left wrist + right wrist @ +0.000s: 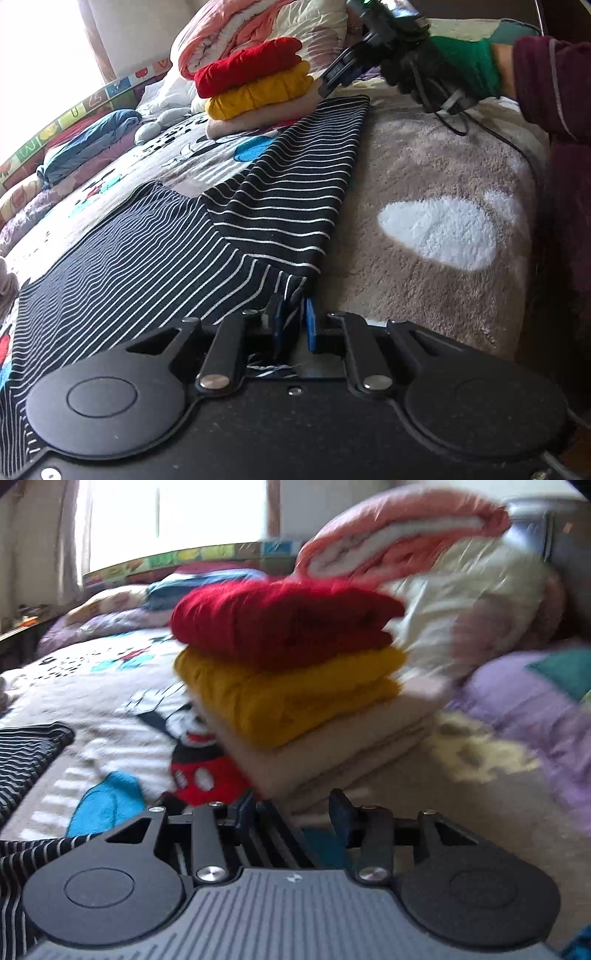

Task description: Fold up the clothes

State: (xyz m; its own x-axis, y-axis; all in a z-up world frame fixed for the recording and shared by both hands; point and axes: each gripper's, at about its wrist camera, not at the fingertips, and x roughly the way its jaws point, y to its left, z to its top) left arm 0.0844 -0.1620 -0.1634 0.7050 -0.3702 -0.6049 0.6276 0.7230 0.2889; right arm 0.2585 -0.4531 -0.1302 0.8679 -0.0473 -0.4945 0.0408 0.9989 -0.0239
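Observation:
A black top with thin white stripes [280, 206] lies spread across the bed, one side folded over on itself. My left gripper [293, 321] is shut on its near edge, and striped cloth bunches between the blue pads [309, 325]. In the right wrist view the same top [26, 753] shows at the left edge. My right gripper [291, 805] is open with nothing between its fingers. It points at a stack of folded clothes [288, 664]. In the left wrist view a gloved hand [436, 62] holds that gripper [328, 83] by the top's far corner.
The stack [255, 85] is red over yellow over beige and stands on a cartoon-print bedspread [207, 155]. A rolled pink and white quilt [406, 535] lies behind it. A fluffy beige blanket [436, 177] covers the right side. A crumpled blue garment [92, 136] lies far left.

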